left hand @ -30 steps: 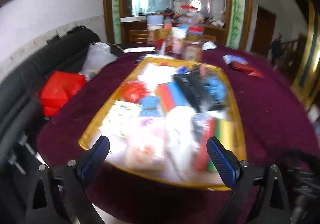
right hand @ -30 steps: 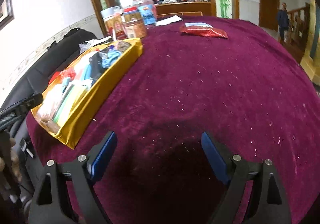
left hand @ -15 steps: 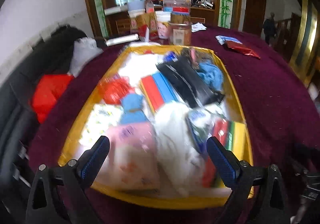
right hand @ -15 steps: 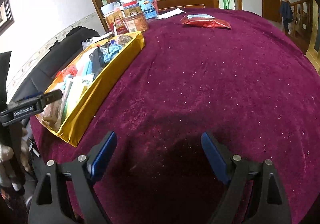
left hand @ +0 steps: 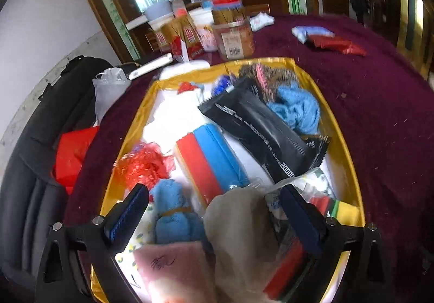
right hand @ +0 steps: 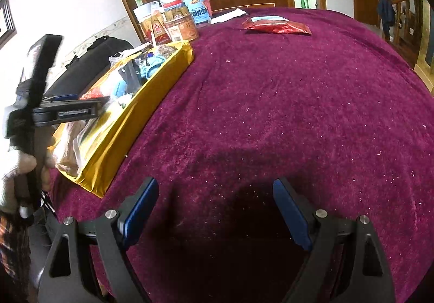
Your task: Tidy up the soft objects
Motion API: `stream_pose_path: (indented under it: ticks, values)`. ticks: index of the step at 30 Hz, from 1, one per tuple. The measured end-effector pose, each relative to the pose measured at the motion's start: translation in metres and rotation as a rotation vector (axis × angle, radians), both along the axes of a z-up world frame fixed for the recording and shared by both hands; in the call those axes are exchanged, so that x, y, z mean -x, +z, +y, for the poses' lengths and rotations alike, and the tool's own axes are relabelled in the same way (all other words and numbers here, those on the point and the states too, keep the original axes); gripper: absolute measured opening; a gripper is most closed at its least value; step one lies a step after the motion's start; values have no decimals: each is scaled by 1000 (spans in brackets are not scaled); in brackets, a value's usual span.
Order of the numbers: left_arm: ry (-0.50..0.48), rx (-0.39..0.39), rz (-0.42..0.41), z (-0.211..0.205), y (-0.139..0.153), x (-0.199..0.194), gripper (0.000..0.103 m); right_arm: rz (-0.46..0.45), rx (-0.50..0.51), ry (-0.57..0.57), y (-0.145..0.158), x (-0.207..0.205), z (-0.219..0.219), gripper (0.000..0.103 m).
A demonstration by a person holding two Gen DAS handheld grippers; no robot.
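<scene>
A gold box [left hand: 342, 140] on the purple tablecloth holds several soft things: a black packet [left hand: 260, 135], a red and blue sponge [left hand: 208, 159], a fluffy blue cloth [left hand: 295, 110], red crinkly mesh [left hand: 143, 164], a rolled blue towel [left hand: 173, 213], a beige cloth [left hand: 238, 224] and a pink towel [left hand: 173, 270]. My left gripper [left hand: 214, 210] hangs open over the box's near end, with the blue towel and beige cloth between its fingers, not gripped. In the right wrist view a hand holds the left gripper [right hand: 81, 110] above the box [right hand: 122, 135]. My right gripper [right hand: 214, 210] stands open over bare cloth.
Jars and cartons [left hand: 233, 37] crowd the table beyond the box. A red packet [right hand: 276, 28] lies far across the cloth. A black seat [left hand: 40, 167] with a red bag [left hand: 73, 151] and a white bag [left hand: 108, 86] stands left of the table.
The left gripper has moved forward and down, from in front of the box to over its near end, and has rolled somewhat. The right gripper has stayed where it was.
</scene>
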State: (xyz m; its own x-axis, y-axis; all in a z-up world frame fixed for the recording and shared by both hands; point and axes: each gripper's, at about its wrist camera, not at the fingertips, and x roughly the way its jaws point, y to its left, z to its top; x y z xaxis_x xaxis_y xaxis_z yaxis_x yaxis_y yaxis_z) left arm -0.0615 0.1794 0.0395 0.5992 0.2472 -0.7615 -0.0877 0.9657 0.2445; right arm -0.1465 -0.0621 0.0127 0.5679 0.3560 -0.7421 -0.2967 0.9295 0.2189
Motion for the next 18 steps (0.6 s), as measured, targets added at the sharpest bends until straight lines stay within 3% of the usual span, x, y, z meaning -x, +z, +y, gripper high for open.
stream_pose_path:
  ticks: [4,9,10,12,13,14,15,16,18]
  values:
    - [-20,81,-108,5,16,28,99,-1,15,12,0,1,3,88]
    - [14,157,-394,17,61,102,103,-78,-31,8,13,11,-2,88]
    - [3,191,-451,20,68,114,103,-76,-42,3,14,10,-3,88]
    - [-46,331,-532,30,73,129,103,-58,-40,0,13,7,-2,88]
    - [-62,396,-518,36,72,125,103,-50,-33,-3,11,6,-1,88]
    - [-67,466,-450,40,67,116,103,-47,-27,-5,10,7,0,88]
    - [-46,487,-375,41,63,105,103,-49,-25,-3,11,8,0,88]
    - [-14,477,-336,40,60,99,103,-52,-23,-3,12,9,1,88]
    - [33,396,-389,33,65,105,103,-81,-10,2,20,14,3,88]
